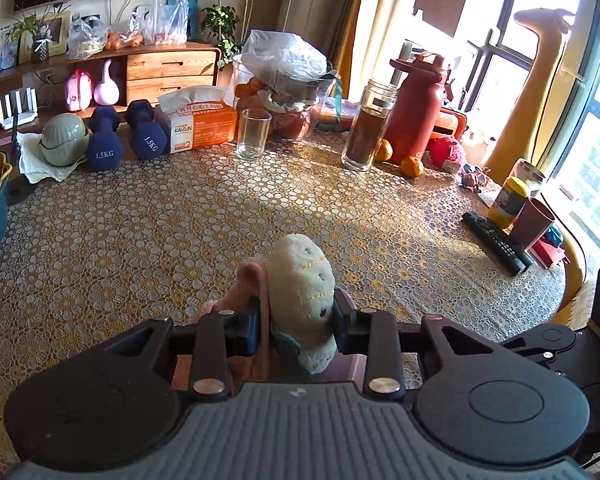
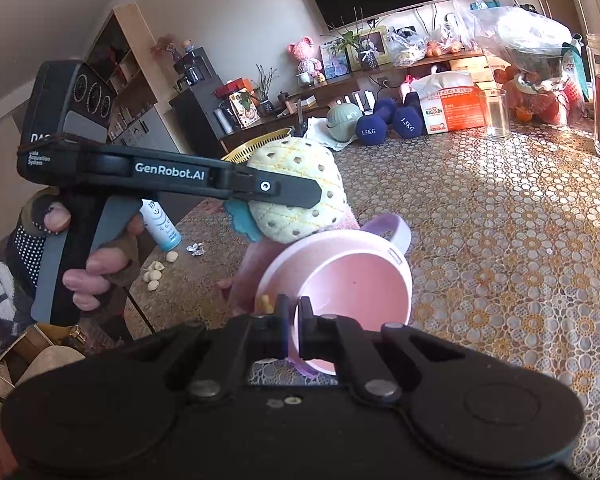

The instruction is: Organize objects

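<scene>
While the left tongs pinch the plush toy and the right tongs pinch the pink cup by its rim, the tilted cup may slip.

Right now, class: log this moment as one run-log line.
left gripper: shut on plush pineapple | right gripper: shut on pink cup rim | pineapple beside cup mouth

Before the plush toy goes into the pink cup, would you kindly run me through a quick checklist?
1. Left gripper shut on the plush toy: ok.
2. Right gripper pinching the rim of the pink cup: ok.
3. Cup mouth facing the toy: cannot tell; it is tilted toward the camera.
4. Cup inside free of objects: ok.
5. Toy narrow enough for the mouth: cannot tell.
</scene>
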`<state>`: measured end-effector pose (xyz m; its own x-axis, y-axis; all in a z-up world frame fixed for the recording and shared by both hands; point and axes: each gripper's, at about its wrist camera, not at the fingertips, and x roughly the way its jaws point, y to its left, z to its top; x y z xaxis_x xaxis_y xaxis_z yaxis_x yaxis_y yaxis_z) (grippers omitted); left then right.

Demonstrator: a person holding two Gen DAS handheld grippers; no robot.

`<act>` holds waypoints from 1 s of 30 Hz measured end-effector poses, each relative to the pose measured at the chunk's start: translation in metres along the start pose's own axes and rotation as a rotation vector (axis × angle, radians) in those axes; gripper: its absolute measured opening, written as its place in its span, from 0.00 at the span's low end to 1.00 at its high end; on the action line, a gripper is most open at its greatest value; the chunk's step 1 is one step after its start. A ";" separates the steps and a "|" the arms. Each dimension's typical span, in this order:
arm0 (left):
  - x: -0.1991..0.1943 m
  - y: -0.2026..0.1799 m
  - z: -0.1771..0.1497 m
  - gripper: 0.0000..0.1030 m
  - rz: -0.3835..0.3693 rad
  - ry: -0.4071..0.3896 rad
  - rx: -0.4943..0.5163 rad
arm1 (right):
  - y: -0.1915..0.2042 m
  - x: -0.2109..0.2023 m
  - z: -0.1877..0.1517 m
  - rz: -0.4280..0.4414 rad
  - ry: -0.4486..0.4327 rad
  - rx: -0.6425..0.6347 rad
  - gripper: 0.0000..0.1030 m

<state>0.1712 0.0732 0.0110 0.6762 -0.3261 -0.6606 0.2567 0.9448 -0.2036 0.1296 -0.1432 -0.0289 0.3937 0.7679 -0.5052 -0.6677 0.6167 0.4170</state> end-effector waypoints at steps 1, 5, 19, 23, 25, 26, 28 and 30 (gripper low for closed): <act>0.002 0.004 -0.001 0.32 0.010 0.004 -0.010 | 0.000 0.000 0.000 0.001 -0.001 0.002 0.03; 0.011 0.022 -0.007 0.32 0.043 0.023 -0.054 | -0.001 0.000 0.000 0.004 -0.003 0.008 0.03; -0.019 0.030 -0.019 0.32 0.024 -0.018 -0.111 | -0.005 -0.002 0.001 -0.013 -0.008 0.019 0.03; -0.032 0.004 -0.010 0.32 -0.028 -0.041 -0.035 | -0.003 -0.002 0.000 -0.012 -0.002 0.015 0.03; -0.027 -0.007 -0.009 0.32 -0.047 -0.027 -0.004 | -0.002 -0.001 -0.001 -0.011 -0.002 0.011 0.03; -0.023 -0.011 -0.010 0.32 -0.051 -0.022 0.010 | -0.002 -0.001 -0.001 -0.011 -0.001 0.008 0.03; -0.019 -0.016 -0.012 0.32 -0.046 -0.029 0.028 | -0.001 -0.002 -0.001 -0.016 -0.001 0.001 0.03; -0.017 -0.013 -0.012 0.32 -0.053 -0.032 0.008 | -0.002 -0.002 0.000 -0.019 -0.002 0.004 0.04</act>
<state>0.1485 0.0667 0.0161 0.6829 -0.3767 -0.6259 0.2983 0.9259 -0.2317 0.1297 -0.1461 -0.0287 0.4075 0.7564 -0.5117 -0.6576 0.6318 0.4103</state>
